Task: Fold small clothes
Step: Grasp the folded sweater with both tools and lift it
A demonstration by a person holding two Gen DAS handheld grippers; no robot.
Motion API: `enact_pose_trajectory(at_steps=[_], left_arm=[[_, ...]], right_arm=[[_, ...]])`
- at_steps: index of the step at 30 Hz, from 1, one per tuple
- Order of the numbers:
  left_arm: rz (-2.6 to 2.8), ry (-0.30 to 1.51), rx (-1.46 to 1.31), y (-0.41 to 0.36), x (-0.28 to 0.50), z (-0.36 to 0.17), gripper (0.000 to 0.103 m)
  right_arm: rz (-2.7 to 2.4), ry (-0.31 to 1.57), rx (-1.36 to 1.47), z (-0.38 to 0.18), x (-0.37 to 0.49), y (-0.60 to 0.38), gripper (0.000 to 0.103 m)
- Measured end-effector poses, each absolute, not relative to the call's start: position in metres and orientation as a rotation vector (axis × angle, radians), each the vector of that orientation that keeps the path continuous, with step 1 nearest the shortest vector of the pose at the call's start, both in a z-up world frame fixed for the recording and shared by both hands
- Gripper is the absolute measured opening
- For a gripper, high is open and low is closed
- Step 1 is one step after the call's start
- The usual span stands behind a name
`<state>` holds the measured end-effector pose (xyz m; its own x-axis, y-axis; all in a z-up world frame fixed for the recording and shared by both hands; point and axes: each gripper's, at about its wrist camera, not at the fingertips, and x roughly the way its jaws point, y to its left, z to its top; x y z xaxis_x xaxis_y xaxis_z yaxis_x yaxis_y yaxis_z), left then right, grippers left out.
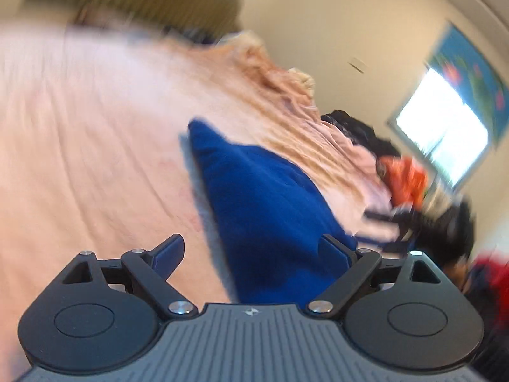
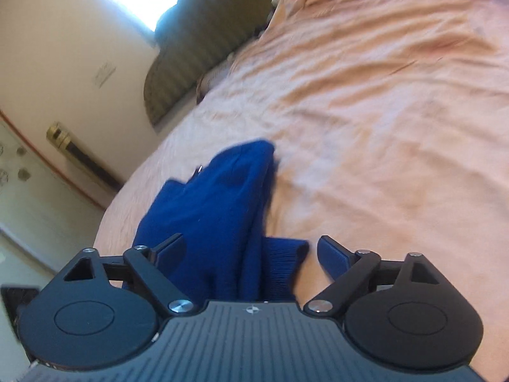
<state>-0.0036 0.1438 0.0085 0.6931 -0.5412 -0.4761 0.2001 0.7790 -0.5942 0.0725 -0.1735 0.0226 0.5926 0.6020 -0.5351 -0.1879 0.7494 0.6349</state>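
At the bottom of each frame, both hand-held grippers are standing released, jaws spread: the left hand-held gripper (image 1: 251,251) and the right hand-held gripper (image 2: 251,251) are gripping nothing. The blue garment (image 2: 219,210) is lying bunched at lower centre on the pink bed sheet (image 2: 381,127). Folding is looking barely begun; the clothes pile (image 1: 400,175) at right is waiting.
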Motion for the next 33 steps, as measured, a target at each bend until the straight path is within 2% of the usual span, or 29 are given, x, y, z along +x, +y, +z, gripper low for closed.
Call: enact_pose_trajectory(at_steps=[2,6,7,8,9,10,11,12,17,22,26,27,29,30,31,32,33], left_arm=[[-0.448,0.754,-0.647,0.145,0.024,-0.006,0.091],[-0.47,0.774,-0.713,0.137,0.061,-0.013,0.091],[-0.48,0.781,-0.714,0.133,0.068,-0.013,0.091],[-0.491,0.787,-0.711,0.128,0.076,-0.015,0.091],[-0.494,0.791,-0.693,0.124,0.082,-0.014,0.085],[-0.49,0.801,-0.666,0.116,0.085,-0.014,0.075],[-0.475,0.816,-0.629,0.11,0.088,-0.015,0.042],[-0.448,0.831,-0.587,0.106,0.092,-0.017,0.037],[-0.43,0.794,-0.549,0.108,0.081,-0.011,0.028],[-0.396,0.757,-0.533,0.147,0.061,0.019,0.028],[-0.36,0.769,-0.527,0.186,0.048,0.026,0.03],[-0.35,0.796,-0.528,0.193,0.048,0.019,0.032],[-0.333,0.845,-0.59,0.205,0.046,0.001,0.036],[-0.344,0.833,-0.644,0.211,0.038,-0.004,0.039],[-0.354,0.814,-0.685,0.216,0.028,-0.006,0.044],[-0.365,0.795,-0.71,0.222,0.016,-0.005,0.064],[-0.374,0.781,-0.727,0.226,0.005,-0.005,0.077]], right_arm=[[0.551,0.848,0.523,0.018,0.082,-0.154,0.086],[0.61,0.863,0.491,0.012,0.099,-0.132,0.085],[0.618,0.862,0.507,0.011,0.102,-0.13,0.083],[0.624,0.859,0.519,0.012,0.102,-0.129,0.07],[0.63,0.859,0.497,0.011,0.102,-0.125,0.053],[0.625,0.87,0.464,0.009,0.101,-0.121,0.031],[0.624,0.86,0.467,0.008,0.099,-0.122,0.031],[0.621,0.854,0.486,0.007,0.098,-0.124,0.03],[0.621,0.822,0.523,0.02,0.089,-0.117,0.029],[0.738,0.814,0.57,0.035,0.093,-0.082,0.029],[0.781,0.855,0.569,0.024,0.095,-0.049,0.03],[0.767,0.874,0.573,0.018,0.096,-0.044,0.032],[0.73,0.905,0.627,0.006,0.095,-0.048,0.046],[0.72,0.904,0.663,0.005,0.09,-0.055,0.047],[0.715,0.899,0.691,0.006,0.083,-0.063,0.054],[0.719,0.893,0.694,0.009,0.074,-0.071,0.066],[0.721,0.872,0.683,0.013,0.063,-0.079,0.071]])
